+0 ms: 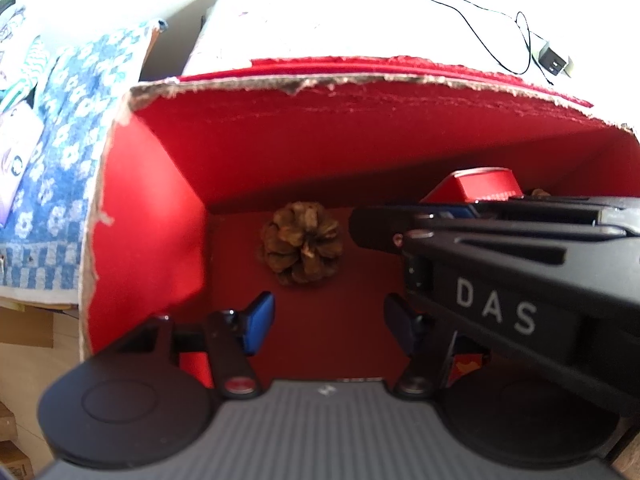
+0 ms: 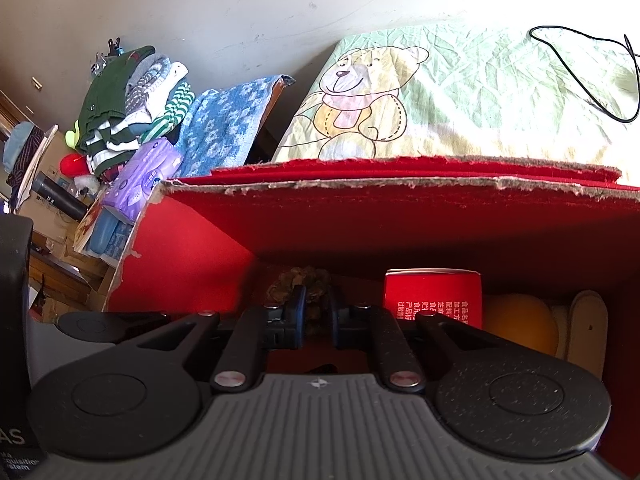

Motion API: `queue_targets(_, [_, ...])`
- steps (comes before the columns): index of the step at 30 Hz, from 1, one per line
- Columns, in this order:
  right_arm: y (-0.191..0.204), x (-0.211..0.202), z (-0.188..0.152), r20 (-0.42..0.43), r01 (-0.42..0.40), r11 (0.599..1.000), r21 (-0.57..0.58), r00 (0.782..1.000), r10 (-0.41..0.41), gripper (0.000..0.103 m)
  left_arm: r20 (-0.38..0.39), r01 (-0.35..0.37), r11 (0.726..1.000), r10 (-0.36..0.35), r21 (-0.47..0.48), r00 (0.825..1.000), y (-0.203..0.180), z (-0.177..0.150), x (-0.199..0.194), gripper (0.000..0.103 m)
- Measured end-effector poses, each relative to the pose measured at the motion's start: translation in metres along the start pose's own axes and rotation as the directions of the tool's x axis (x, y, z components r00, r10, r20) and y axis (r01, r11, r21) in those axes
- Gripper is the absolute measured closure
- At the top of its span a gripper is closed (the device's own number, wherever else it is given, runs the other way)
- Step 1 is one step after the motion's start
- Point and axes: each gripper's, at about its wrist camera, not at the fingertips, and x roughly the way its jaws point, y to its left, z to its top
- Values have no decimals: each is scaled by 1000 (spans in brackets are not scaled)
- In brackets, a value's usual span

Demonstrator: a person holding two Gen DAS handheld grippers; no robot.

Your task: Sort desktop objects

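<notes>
- Left wrist view: the left gripper [image 1: 328,322] points steeply down into a red box [image 1: 168,184] with torn cardboard rims; its blue-padded jaws stand apart with nothing between them; a scaly brown pinecone [image 1: 302,246] lies on the box floor just beyond the fingertips; the right gripper [image 1: 384,224] crosses in from the right, above a small red carton [image 1: 476,186].
- Right wrist view: the right gripper [image 2: 318,312] tilts into the box [image 2: 180,256], jaws nearly together, nothing visibly gripped; the pinecone [image 2: 308,280] sits just beyond the tips; only here show the carton's [image 2: 434,298] white print, a smooth orange ball [image 2: 520,328] and a bear-print cloth [image 2: 440,92].
</notes>
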Motion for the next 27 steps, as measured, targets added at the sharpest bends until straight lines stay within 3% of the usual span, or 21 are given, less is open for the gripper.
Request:
queue_targets(15, [1, 3, 0, -16, -6, 1000, -6, 1000, 6, 94, -9, -25, 1000, 25, 2, 1000, -1, 1, 4, 40])
queue_targets(27, [4, 3, 0, -16, 39, 999, -24, 999, -39, 99, -30, -22, 1000, 22, 9, 999, -2, 1, 7, 39])
